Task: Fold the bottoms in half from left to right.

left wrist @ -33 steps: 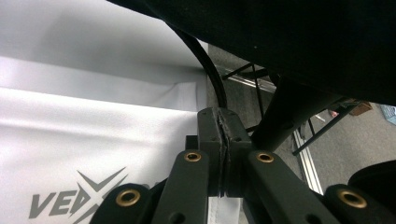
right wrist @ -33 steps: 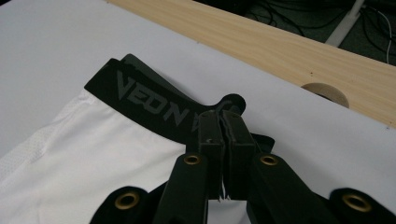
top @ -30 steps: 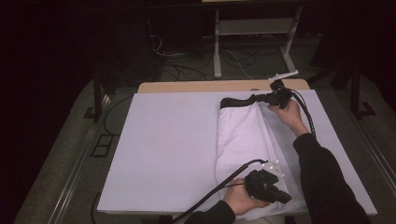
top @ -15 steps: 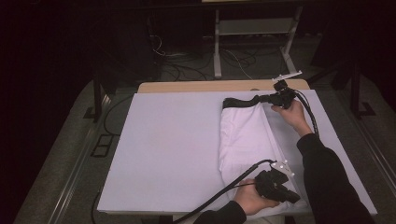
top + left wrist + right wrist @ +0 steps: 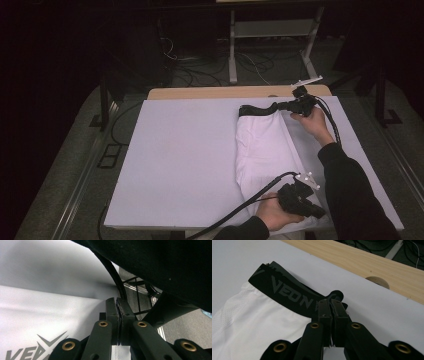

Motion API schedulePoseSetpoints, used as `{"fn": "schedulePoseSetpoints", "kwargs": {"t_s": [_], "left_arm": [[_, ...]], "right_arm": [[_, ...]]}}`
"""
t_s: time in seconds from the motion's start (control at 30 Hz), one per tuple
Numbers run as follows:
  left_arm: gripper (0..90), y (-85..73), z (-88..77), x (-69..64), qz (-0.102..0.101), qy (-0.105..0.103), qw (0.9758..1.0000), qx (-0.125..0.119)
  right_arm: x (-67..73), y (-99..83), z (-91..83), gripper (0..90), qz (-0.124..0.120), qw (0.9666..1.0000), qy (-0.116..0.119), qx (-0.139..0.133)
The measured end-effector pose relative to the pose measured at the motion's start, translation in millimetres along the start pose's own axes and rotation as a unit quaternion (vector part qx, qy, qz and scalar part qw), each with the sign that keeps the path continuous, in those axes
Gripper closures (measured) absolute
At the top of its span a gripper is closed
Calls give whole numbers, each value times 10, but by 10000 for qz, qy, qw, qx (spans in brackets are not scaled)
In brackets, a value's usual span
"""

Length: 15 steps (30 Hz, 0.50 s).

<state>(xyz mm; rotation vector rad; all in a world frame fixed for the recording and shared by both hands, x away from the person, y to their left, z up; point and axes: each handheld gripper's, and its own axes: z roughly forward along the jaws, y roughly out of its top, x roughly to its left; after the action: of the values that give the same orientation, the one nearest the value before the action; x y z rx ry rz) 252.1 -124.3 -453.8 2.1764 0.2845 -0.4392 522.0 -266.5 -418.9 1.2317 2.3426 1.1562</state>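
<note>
A white garment [image 5: 265,150] with a black waistband [image 5: 257,110] lies lengthwise on the right half of the white-covered table [image 5: 185,160]. My right gripper [image 5: 287,106] is at the far end, shut on the right end of the lettered waistband [image 5: 287,293]. In the right gripper view its jaws [image 5: 331,302] press together on the band. My left gripper [image 5: 312,210] is at the near edge, shut on the garment's lower hem. In the left gripper view the closed jaws [image 5: 116,301] pinch thin white cloth [image 5: 50,322] that carries a grey printed logo.
A bare wooden strip [image 5: 225,92] with a round hole [image 5: 377,281] runs along the table's far edge. A metal stand [image 5: 232,50] and floor cables lie behind it. A dark sleeve [image 5: 162,265] crosses over the left gripper.
My left gripper has slid to the right along the near edge, drawing the garment's lower end with it. The right gripper has held still on the waistband.
</note>
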Motion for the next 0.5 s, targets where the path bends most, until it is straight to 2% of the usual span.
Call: {"fn": "schedulePoseSetpoints", "kwargs": {"t_s": [0.33,0.43,0.5], "left_arm": [[872,14,59,36,-29,-26,10000,-44],[858,14,63,55,-81,-97,9999,-74],[673,16,52,55,-161,-83,9997,-147]], "right_arm": [[-19,-15,-1,864,8,10000,-24,47],[-19,-18,6,860,10,10000,-6,57],[-17,-29,9,795,98,9999,48,76]]}}
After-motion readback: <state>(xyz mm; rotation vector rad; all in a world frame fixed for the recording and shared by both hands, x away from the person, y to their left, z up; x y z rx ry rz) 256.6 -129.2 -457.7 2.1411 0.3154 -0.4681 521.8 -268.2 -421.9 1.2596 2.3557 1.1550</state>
